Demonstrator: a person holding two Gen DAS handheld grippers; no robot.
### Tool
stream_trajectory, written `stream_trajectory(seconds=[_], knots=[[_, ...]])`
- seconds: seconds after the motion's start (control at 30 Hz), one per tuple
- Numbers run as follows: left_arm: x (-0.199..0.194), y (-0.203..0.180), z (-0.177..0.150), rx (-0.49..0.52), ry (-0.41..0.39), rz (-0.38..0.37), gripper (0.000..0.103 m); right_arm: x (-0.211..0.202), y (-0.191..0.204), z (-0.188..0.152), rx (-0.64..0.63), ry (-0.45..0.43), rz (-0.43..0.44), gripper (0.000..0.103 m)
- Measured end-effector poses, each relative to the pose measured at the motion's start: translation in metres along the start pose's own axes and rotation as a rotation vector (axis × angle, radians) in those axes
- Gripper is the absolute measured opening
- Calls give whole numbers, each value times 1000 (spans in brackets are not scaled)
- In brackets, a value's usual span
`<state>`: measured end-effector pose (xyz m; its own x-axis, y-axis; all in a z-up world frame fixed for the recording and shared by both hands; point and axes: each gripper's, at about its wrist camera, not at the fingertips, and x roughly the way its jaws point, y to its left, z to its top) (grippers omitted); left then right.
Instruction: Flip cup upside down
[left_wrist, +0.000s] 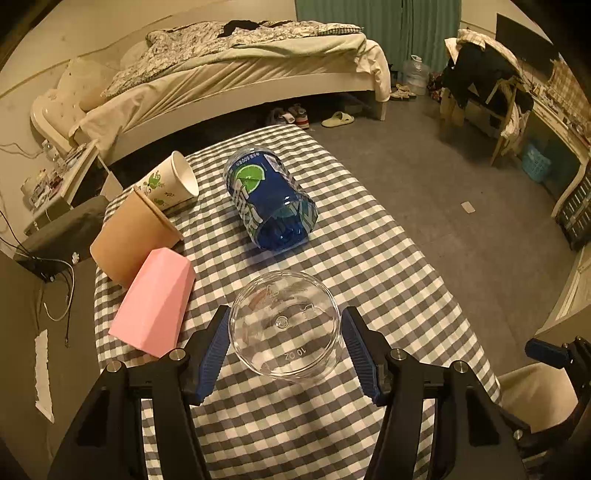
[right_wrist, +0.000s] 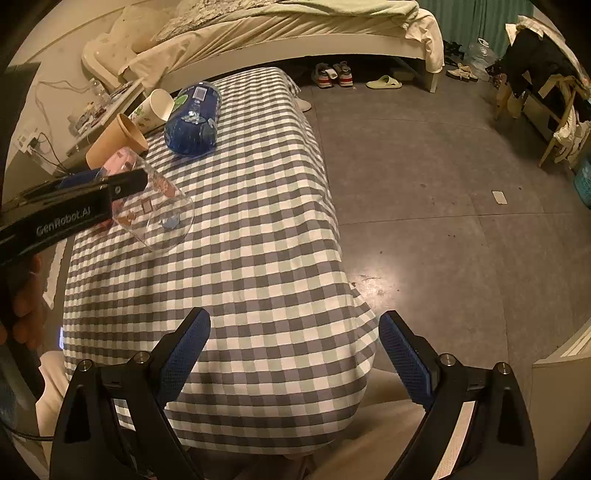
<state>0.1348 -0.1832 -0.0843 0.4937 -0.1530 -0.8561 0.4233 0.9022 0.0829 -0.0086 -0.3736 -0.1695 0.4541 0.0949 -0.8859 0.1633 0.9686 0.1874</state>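
Our left gripper (left_wrist: 284, 345) has its two blue fingers (left_wrist: 214, 350) on either side of the clear cup (left_wrist: 284, 328). The jaws look closed on the cup's sides, and from the right wrist view the cup seems tipped and lifted a little off the checked table (left_wrist: 369, 258). Our right gripper (right_wrist: 295, 354) hangs over the near edge of the table with its jaws wide open and nothing in them.

We take the clear cup as our mark. Just beside it, on its left, lies the pink cup (left_wrist: 153, 302). Past the pink cup lie the brown cup (left_wrist: 129, 240) and the white cup (left_wrist: 170, 182) with green pictures. Behind the clear cup lies the blue bottle (left_wrist: 269, 201).

What could go wrong? The clear cup is smooth and thin, so we think it could slip out or get squashed if we squeeze too hard. If we turn it too wide, it could knock the pink cup. The table's edge is near, so a dropped cup could roll off.

We can read "10 OZ" on the bottom of the clear cup. The left gripper's side says "GenRobot.AI". The bottle's label has a green lime and big white letters that we cannot read.
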Motion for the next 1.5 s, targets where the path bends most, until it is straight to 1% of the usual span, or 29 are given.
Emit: stream_trajectory(seconds=[0.07, 0.23, 0.3, 0.43, 0.53, 0.6, 0.67, 0.73, 0.8, 0.87, 0.97, 1.0, 1.03, 1.07, 1.1, 1.17, 1.2, 1.33, 1.5], knots=[[-1, 3, 1, -16, 12, -12, 85, -3, 0, 2, 3, -8, 2, 93], [-24, 9, 6, -36, -38, -24, 85, -16, 4, 3, -4, -29, 14, 93], [-39, 13, 8, -53, -74, -26, 85, -25, 7, 3, -13, -52, 21, 93], [-85, 31, 5, -133, -198, -37, 85, -53, 12, 8, -36, -130, 39, 93], [-124, 42, -8, -184, -313, 17, 85, -74, 16, 14, -59, -202, 56, 93], [-142, 44, -19, -198, -370, 59, 85, -91, 22, 20, -88, -262, 63, 93], [-156, 45, -34, -209, -415, 113, 85, -103, 28, 24, -120, -312, 67, 93], [-163, 45, -51, -229, -437, 149, 85, -110, 36, 26, -148, -349, 73, 93], [-163, 45, -66, -249, -446, 155, 85, -112, 45, 25, -183, -383, 73, 93], [-159, 46, -82, -268, -454, 149, 85, -109, 53, 22, -208, -398, 77, 93], [-148, 47, -100, -280, -427, 150, 85, -99, 64, 12, -238, -402, 84, 93], [-145, 47, -104, -282, -413, 152, 86, -96, 66, 9, -245, -397, 85, 93], [-142, 48, -107, -287, -397, 149, 92, -92, 70, 7, -254, -390, 88, 93], [-140, 49, -110, -298, -386, 145, 97, -89, 74, 3, -262, -383, 90, 93], [-140, 51, -112, -309, -384, 140, 97, -86, 77, 1, -267, -380, 90, 93], [-139, 55, -114, -335, -376, 128, 103, -84, 83, -4, -275, -382, 85, 101], [-139, 57, -115, -341, -374, 130, 103, -83, 84, -6, -276, -385, 80, 103], [-139, 62, -118, -350, -365, 148, 103, -84, 87, -8, -272, -391, 74, 103], [-138, 67, -121, -366, -352, 130, 103, -86, 87, -7, -269, -393, 52, 103]])
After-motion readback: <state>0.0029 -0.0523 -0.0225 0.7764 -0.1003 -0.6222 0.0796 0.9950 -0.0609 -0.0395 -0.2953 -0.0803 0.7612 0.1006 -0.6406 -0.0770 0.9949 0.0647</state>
